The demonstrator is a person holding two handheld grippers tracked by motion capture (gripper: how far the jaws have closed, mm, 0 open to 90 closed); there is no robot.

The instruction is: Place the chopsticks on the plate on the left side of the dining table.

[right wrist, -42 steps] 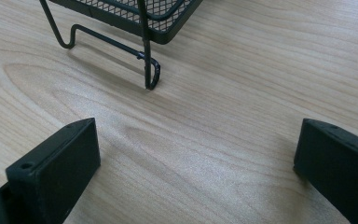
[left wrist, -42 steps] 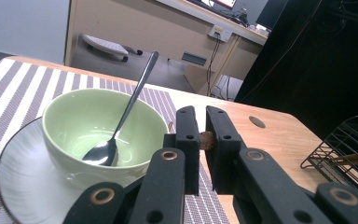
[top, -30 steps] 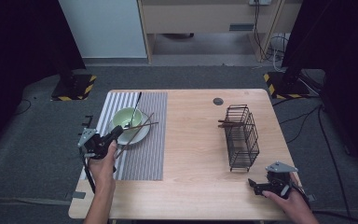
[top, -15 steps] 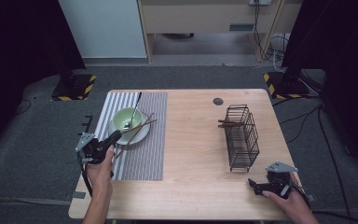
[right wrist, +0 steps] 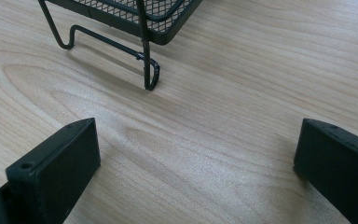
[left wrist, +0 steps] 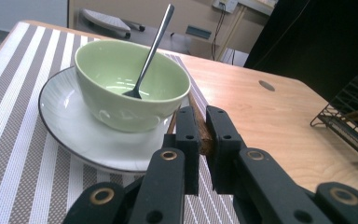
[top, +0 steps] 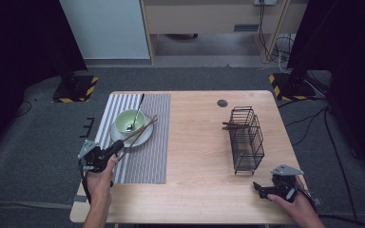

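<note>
Chopsticks (left wrist: 200, 126), brown and wooden, are clamped at their near ends by the left gripper (left wrist: 198, 122), over the striped placemat (top: 145, 156); since a second ago this gripper has drawn back slightly towards the person. The sticks slant up across the white plate (left wrist: 70, 135), beside the green bowl (left wrist: 130, 84) holding a spoon (left wrist: 151, 49). The right gripper (right wrist: 196, 158) rests spread wide, unmoved, near the wire basket (top: 246, 137).
</note>
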